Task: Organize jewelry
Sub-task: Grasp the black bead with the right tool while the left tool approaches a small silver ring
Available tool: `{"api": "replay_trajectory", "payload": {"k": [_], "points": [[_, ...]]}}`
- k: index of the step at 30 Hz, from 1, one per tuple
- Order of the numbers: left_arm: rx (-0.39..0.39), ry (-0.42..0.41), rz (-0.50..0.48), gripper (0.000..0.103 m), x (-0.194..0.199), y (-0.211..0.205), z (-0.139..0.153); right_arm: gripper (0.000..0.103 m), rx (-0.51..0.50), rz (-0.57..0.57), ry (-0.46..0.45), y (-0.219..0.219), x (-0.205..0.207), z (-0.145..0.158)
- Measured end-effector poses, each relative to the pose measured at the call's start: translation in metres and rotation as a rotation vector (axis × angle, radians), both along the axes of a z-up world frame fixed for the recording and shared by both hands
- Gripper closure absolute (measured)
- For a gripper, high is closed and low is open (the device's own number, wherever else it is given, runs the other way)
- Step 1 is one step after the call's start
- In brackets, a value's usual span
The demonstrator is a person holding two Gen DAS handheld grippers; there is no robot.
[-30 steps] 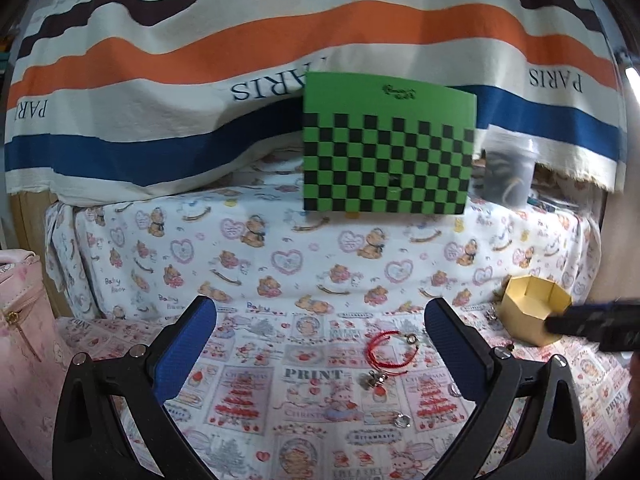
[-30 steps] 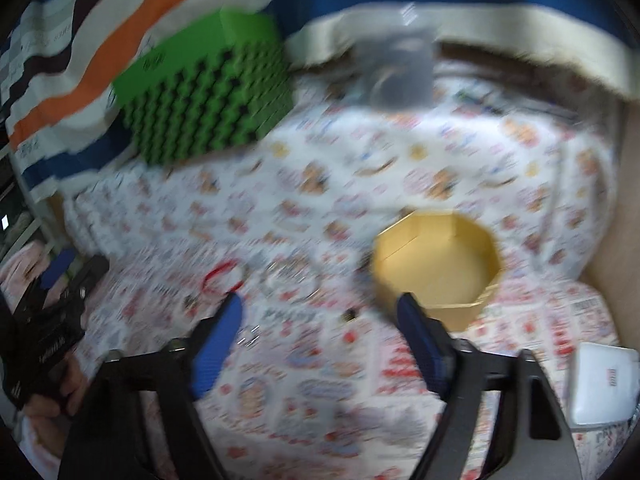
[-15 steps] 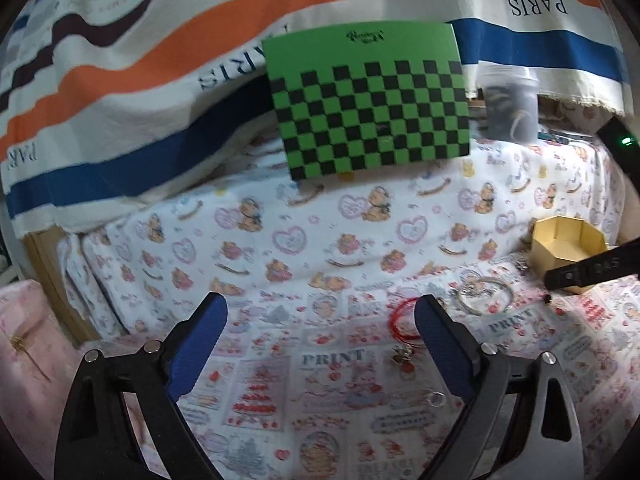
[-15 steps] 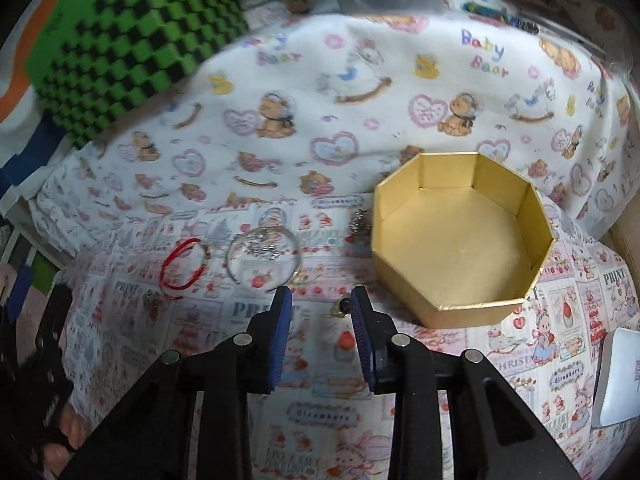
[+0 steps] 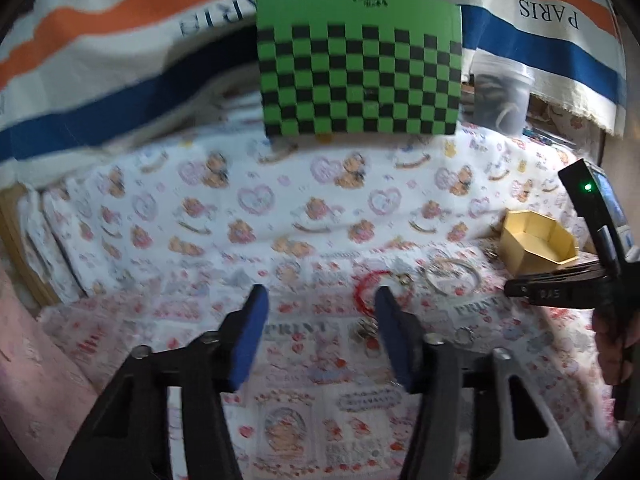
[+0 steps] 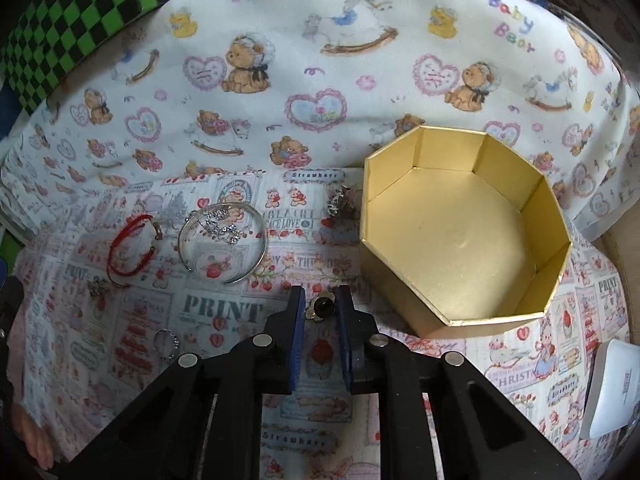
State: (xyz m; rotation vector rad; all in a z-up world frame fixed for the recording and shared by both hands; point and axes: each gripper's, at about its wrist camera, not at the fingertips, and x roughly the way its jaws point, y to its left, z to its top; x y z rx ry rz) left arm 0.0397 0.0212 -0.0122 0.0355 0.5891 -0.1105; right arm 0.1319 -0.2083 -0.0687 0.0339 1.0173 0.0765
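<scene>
- In the right wrist view, we see the right gripper [image 6: 319, 307] at 6 o'clock, its blue pads narrowed to a slim gap around a small dark-centred earring [image 6: 321, 307] that lies on the printed cloth [image 6: 224, 312]; we cannot tell whether the pads touch it.
- At 8 o'clock from that gripper, we note a small ring [image 6: 166, 343] flat on the cloth.
- At 3 o'clock, just beside the earring, stands the open gold octagonal box [image 6: 464, 232], upright, with nothing inside.
- At 10 o'clock lies a silver bangle [image 6: 222, 246] with a sparkly chain across it; a red cord bracelet [image 6: 130, 250] lies just beside the bangle on its 9 o'clock side.
- At 12 o'clock, against the box's far-left wall, sits a small silver cluster piece [image 6: 340, 204].
- In the left wrist view, we see the left gripper [image 5: 320, 332] at 6 o'clock, held above the cloth with its pads moderately apart and nothing between them.
- Farthest back, at 12 o'clock, a green-and-black checkered board [image 5: 358, 62] stands upright.
</scene>
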Motion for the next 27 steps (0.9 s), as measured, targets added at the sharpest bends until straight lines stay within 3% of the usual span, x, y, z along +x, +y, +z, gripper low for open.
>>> {"api": "replay_trajectory", "payload": {"k": [2, 3, 6, 10, 14, 20, 27], "points": [[-0.044, 0.062, -0.035, 0.074, 0.004, 0.000, -0.003, 0.092, 0.031, 0.018, 0.000, -0.001, -0.004, 0.002], [-0.071, 0.089, -0.056, 0.075, 0.005, 0.000, -0.005, 0.092, 0.049, 0.024, -0.004, -0.002, -0.008, 0.005], [-0.105, 0.138, -0.118, 0.075, 0.004, -0.008, -0.009, 0.092, 0.089, 0.058, -0.064, -0.007, -0.021, 0.016], [-0.001, 0.186, -0.206, 0.075, -0.001, -0.039, -0.020, 0.092, 0.101, 0.089, -0.152, -0.012, -0.040, 0.025], [0.044, 0.243, -0.225, 0.075, -0.002, -0.055, -0.031, 0.092, 0.095, 0.088, -0.225, -0.021, -0.055, 0.030], [-0.006, 0.326, -0.225, 0.075, 0.006, -0.048, -0.044, 0.092, 0.118, 0.121, -0.227, -0.026, -0.061, 0.031], [0.060, 0.292, -0.192, 0.075, 0.009, -0.053, -0.049, 0.092, 0.132, 0.134, -0.243, -0.028, -0.065, 0.035]]}}
